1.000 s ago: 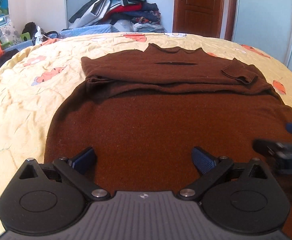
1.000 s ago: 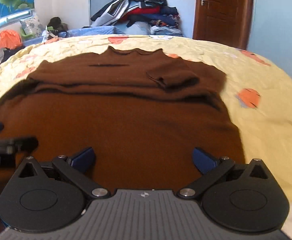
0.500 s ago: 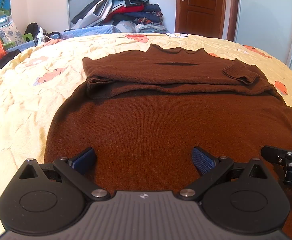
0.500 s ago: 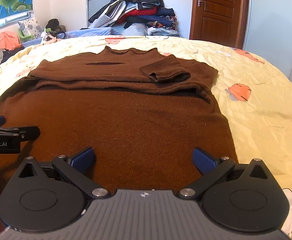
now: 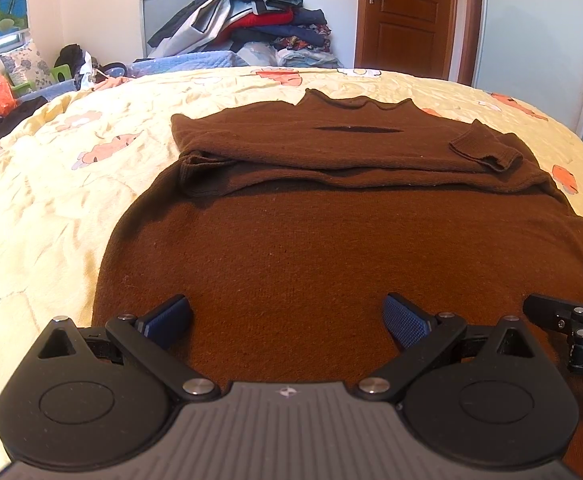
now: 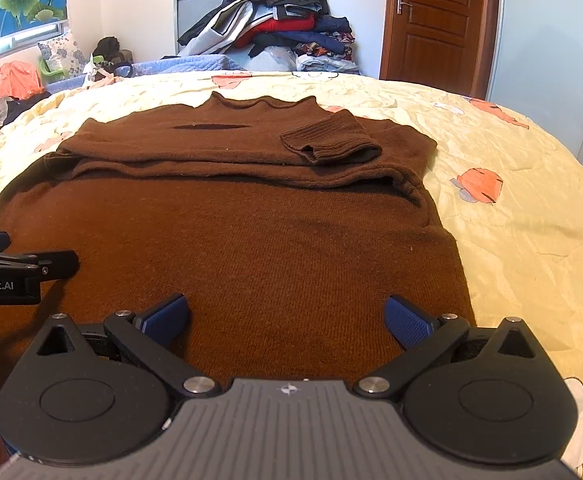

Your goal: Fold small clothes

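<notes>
A brown knit sweater (image 5: 311,240) lies flat on the bed, neck at the far end, both sleeves folded across the chest; one ribbed cuff (image 6: 327,140) rests on top at the right. It also shows in the right wrist view (image 6: 251,240). My left gripper (image 5: 287,320) is open and empty above the near hem at its left part. My right gripper (image 6: 287,320) is open and empty above the near hem at its right part. Each gripper shows at the edge of the other's view.
The yellow patterned bedspread (image 5: 51,184) surrounds the sweater. A heap of clothes (image 5: 247,20) is piled against the far wall. A wooden door (image 6: 435,20) and a pale wardrobe panel (image 6: 551,60) stand at the right. Clutter lies by the window at the far left.
Both grippers have pulled back a little and risen, so the sweater looks smaller and farther. The right gripper has slid right in the left view. Jaws stay open.
</notes>
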